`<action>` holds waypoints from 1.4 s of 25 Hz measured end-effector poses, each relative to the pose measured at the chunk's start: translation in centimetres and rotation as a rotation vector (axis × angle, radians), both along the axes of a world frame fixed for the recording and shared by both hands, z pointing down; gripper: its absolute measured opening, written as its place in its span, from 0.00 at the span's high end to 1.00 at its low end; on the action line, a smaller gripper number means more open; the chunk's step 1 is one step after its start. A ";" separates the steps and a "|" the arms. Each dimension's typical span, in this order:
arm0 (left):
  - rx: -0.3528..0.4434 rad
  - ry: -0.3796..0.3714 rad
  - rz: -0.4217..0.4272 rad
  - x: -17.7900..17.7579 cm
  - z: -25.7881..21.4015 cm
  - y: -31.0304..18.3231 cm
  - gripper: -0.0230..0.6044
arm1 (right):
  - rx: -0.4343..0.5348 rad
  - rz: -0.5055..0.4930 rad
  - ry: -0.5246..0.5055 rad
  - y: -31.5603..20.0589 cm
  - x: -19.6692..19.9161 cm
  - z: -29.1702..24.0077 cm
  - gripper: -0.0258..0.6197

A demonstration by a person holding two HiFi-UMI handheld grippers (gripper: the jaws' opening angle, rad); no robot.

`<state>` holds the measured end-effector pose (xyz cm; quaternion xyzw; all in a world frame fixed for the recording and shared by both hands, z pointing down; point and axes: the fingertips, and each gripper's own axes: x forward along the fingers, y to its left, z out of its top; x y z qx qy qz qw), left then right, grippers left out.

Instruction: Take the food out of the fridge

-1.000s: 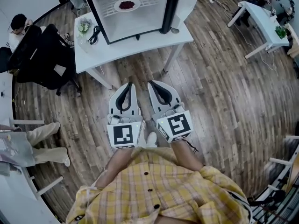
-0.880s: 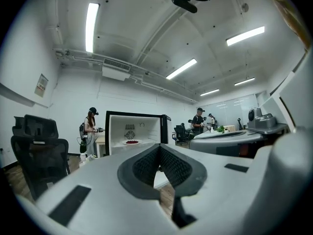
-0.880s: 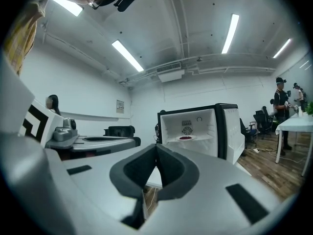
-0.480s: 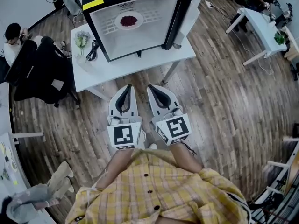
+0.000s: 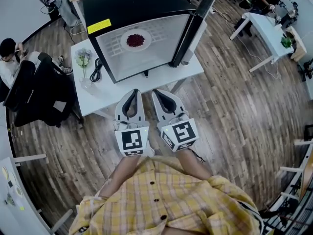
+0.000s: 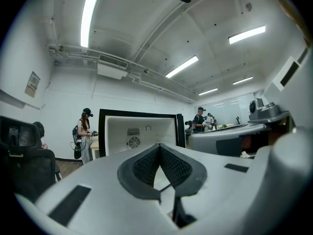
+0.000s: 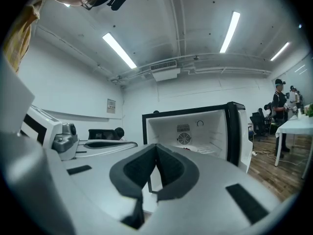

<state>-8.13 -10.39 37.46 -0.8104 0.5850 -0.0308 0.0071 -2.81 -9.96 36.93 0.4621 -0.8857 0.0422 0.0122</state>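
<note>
Near the front edge of the table (image 5: 100, 96), both grippers stood closer to the fridge (image 5: 132, 4) than a second before. Left gripper (image 5: 133, 91): jaws pressed together, empty. Plate of red food (image 5: 135, 40) sat on the fridge's wire shelf, well ahead. Right gripper (image 5: 159, 92): likewise closed, empty. Door (image 5: 196, 23) open at right. Likely approach only; jaws must open first.

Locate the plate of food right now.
Head view, upper centre: the plate of red food sits on the wire shelf inside the open fridge, which stands on the white table, right of the flower vase.
</note>
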 end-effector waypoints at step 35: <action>-0.057 -0.014 -0.042 0.3 2.5 -13.5 0.95 | -0.062 -0.004 -0.006 -13.0 1.4 2.7 0.95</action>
